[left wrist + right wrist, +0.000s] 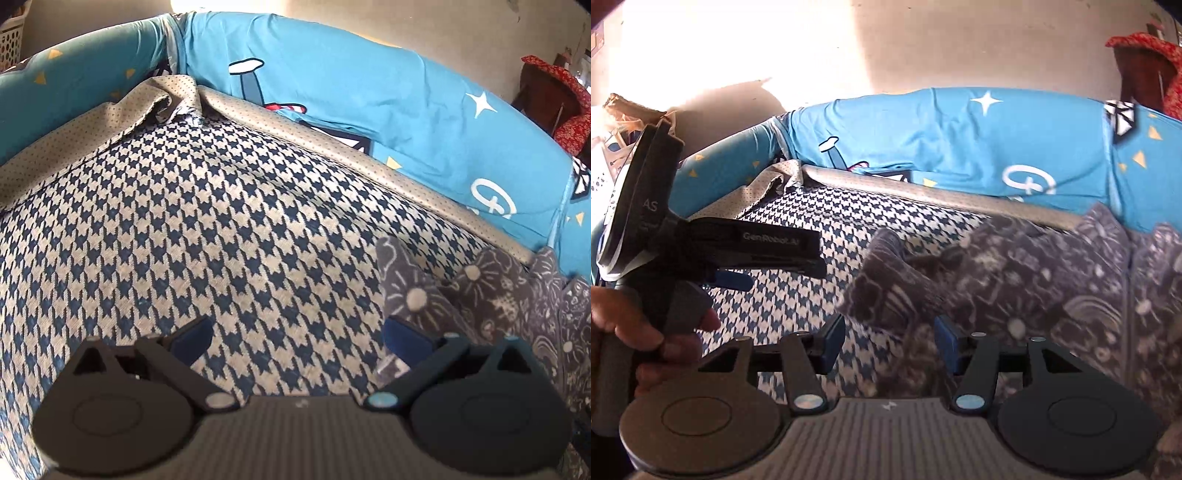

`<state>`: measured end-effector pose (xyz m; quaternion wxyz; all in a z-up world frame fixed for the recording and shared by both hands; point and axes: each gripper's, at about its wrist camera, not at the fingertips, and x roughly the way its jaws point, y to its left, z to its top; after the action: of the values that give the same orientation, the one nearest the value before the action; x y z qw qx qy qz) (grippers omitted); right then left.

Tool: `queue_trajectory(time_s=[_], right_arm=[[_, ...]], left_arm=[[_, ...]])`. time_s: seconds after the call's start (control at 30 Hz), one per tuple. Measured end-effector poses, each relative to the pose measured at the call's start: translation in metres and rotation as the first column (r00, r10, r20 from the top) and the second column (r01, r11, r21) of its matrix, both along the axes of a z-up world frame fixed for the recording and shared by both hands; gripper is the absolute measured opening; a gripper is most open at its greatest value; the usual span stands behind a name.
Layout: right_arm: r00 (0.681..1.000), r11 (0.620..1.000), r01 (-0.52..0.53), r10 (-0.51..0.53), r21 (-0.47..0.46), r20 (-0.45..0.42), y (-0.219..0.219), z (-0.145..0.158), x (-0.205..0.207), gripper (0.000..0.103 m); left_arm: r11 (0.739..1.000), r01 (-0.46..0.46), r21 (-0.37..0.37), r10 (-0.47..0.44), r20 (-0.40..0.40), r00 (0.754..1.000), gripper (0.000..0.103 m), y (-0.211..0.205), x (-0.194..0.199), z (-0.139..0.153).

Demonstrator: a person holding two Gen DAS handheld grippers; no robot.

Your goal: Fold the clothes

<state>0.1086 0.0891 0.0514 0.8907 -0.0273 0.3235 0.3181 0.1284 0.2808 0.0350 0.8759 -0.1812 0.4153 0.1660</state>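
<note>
— What have you got on the left side?

— My left gripper [297, 341] hangs low over the blue-and-cream houndstooth fabric cover [207, 229], jaws spread wide with nothing between them. The dark grey garment with a pale printed pattern [498, 291] lies crumpled just to the right of its right blue pad.

— And the right?

— My right gripper [890, 345] is also open, fairly wide. A fold of that dark grey garment [1015, 280] sits between the jaws, nearer the right pad, but I see no clamping on it. It's blurred there, so I cannot tell whether cloth touches a pad.

— Where does the garment lie overall?

— Bunched on the right part of the houndstooth cover, against the bright blue cushion with white stars and yellow triangles [960, 140] behind it. A grey dotted border strip [923, 190] runs between cover and cushion.

— Can you see the other tool?

— Yes, from the right wrist view the left gripper [738, 280] shows at left, with a hand [631, 332] round its handle.
</note>
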Motion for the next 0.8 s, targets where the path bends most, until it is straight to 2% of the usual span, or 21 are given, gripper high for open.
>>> queue_trajectory(time_s=[0.13,0.2,0.27,0.37,0.6,0.63,0.67,0.7,0.73,0.77,0.8], right_arm=[[0.999,1.0,-0.021,0.022,-0.023,0.042,0.016,-0.002,0.008,0.057],[0.997,0.999,-0.031,0.033,-0.034,0.063,0.024,-0.002,0.013,0.062],[0.995,0.998,-0.044,0.048,-0.049,0.083,0.033,-0.004,0.016,0.07],[0.991,0.995,-0.066,0.074,-0.075,0.112,0.047,-0.008,0.022,0.071],[0.985,0.984,-0.078,0.101,-0.162,0.139,0.073,-0.035,0.028,0.071],[0.986,0.984,-0.073,0.096,-0.161,0.139,0.072,-0.039,0.029,0.064],[0.986,0.985,-0.071,0.092,-0.155,0.137,0.071,-0.042,0.03,0.052],[0.987,0.988,-0.071,0.089,-0.14,0.132,0.068,-0.042,0.031,0.046],[0.988,0.99,-0.066,0.083,-0.126,0.132,0.066,-0.041,0.031,0.032],[0.988,0.992,-0.059,0.074,-0.113,0.134,0.063,-0.039,0.031,0.022],[0.989,0.994,-0.046,0.06,-0.102,0.138,0.059,-0.036,0.032,0.019]], left_arm=[[0.998,-0.06,0.012,0.06,-0.032,0.998,0.103,0.009,0.004,-0.003],[0.996,-0.085,0.0,0.085,-0.047,0.995,0.103,0.015,0.004,-0.005],[0.994,-0.106,-0.024,0.104,-0.056,0.993,0.103,0.021,0.001,-0.006],[0.991,-0.125,-0.051,0.122,-0.053,0.991,0.103,0.028,-0.003,-0.005],[0.991,-0.126,-0.05,0.122,-0.069,0.99,0.103,0.027,-0.005,-0.008],[0.991,-0.124,-0.049,0.12,-0.07,0.99,0.103,0.026,-0.005,-0.009],[0.992,-0.121,-0.047,0.117,-0.072,0.99,0.103,0.025,-0.006,-0.009],[0.992,-0.117,-0.045,0.114,-0.074,0.991,0.103,0.024,-0.006,-0.009],[0.992,-0.117,-0.043,0.113,-0.074,0.991,0.103,0.022,-0.005,-0.009],[0.992,-0.117,-0.041,0.113,-0.075,0.991,0.103,0.021,-0.005,-0.01],[0.992,-0.116,-0.039,0.113,-0.075,0.991,0.103,0.02,-0.004,-0.01]])
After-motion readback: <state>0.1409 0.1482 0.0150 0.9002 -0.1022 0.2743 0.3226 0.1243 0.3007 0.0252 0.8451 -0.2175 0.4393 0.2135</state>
